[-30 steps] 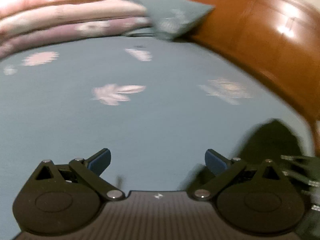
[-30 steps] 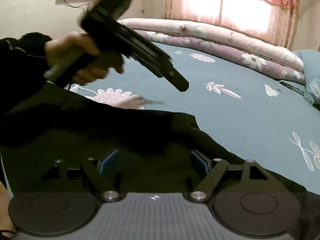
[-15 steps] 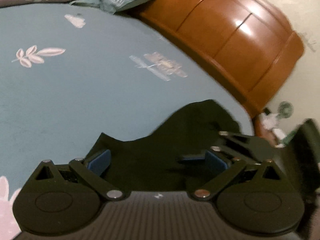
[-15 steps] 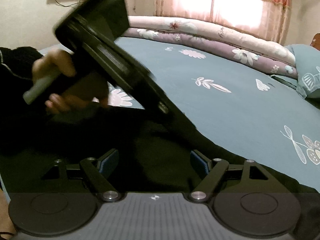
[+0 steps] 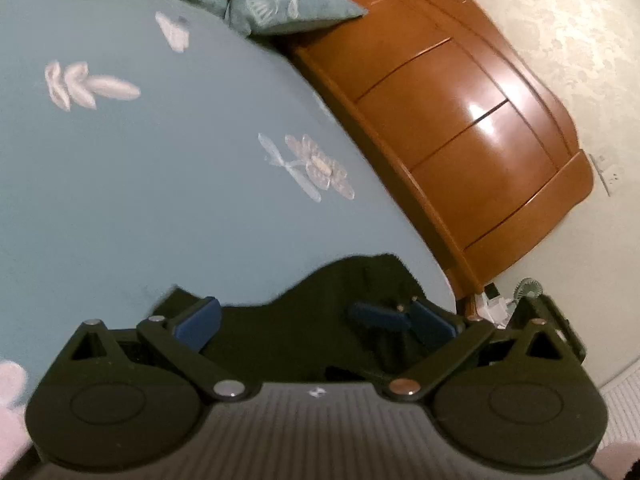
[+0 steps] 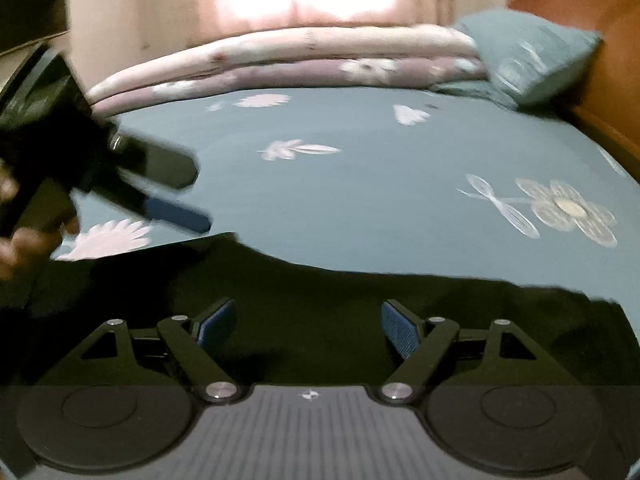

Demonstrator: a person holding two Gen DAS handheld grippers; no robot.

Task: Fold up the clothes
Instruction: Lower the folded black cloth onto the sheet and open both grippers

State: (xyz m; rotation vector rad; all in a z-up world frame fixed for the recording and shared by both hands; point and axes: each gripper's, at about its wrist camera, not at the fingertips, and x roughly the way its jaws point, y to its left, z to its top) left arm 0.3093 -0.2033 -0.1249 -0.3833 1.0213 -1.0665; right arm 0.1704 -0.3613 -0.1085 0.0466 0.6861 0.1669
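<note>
Both claws wide: right claw (image 6: 308,330), left claw (image 5: 316,320) over dark garment (image 6: 320,304); pillow (image 6: 528,56) apparently beyond.

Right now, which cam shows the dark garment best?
Right wrist: the dark garment spreads across the whole width on the blue bedsheet, upper edge clear. Left wrist catches only a smaller patch near the bed's corner, partly hidden behind the right claw.

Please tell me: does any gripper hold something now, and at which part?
Nothing is held. The left gripper and the right gripper both stand open above the dark garment, with nothing between their fingers.
</note>
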